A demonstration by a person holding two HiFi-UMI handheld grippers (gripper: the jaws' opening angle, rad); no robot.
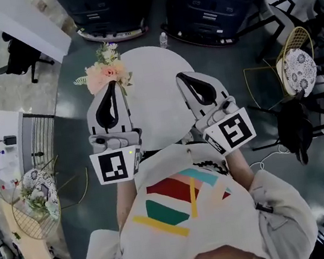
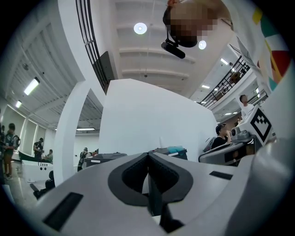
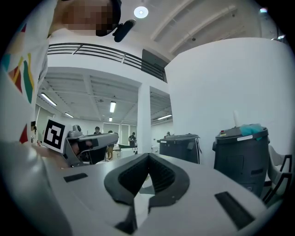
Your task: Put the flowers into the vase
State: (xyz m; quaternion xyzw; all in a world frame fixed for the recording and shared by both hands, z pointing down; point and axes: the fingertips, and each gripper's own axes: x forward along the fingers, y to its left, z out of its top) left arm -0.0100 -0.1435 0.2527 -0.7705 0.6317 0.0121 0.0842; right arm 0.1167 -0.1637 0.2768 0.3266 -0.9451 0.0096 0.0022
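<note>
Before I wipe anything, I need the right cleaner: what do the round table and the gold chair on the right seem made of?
Round table: smooth matte white top, probably laminate or painted board; no grain shows. Gold chair: thin bent metal wire, open and see-through; its cushion looks like patterned fabric.

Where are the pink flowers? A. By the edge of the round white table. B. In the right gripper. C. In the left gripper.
A: the flowers are at the round white table's far edge, while the left gripper and right gripper are both shut on nothing.
</note>
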